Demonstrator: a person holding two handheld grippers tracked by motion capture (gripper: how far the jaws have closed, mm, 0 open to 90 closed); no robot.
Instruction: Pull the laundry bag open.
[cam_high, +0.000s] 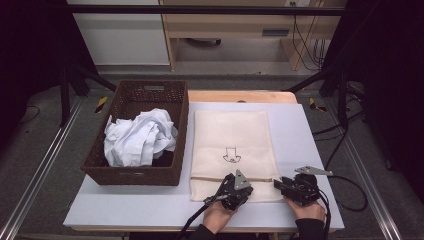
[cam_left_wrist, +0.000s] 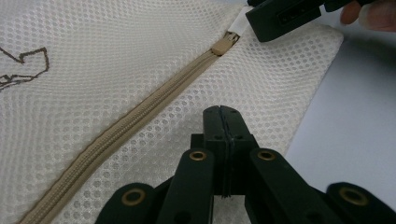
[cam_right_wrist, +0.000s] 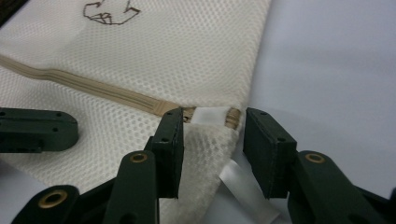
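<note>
A cream mesh laundry bag (cam_high: 232, 135) lies flat on the table, with a tan zipper (cam_left_wrist: 140, 116) running across its near end. The zipper slider (cam_left_wrist: 223, 45) sits near the bag's right corner. My left gripper (cam_left_wrist: 223, 112) is shut and rests on the mesh (cam_left_wrist: 116, 51) just below the zipper; in the high view the left gripper (cam_high: 247, 188) is on the bag's near edge. My right gripper (cam_right_wrist: 212, 126) is open and straddles the bag's corner, where the zipper end and a white tab (cam_right_wrist: 208, 115) lie. From above, the right gripper (cam_high: 276, 184) is at the bag's right near corner.
A dark wicker basket (cam_high: 131, 175) stands left of the bag and holds crumpled white and pale blue clothes (cam_high: 140, 137). The light table top (cam_high: 305, 140) is bare right of the bag. A white ribbon (cam_right_wrist: 243, 186) trails from the bag's corner.
</note>
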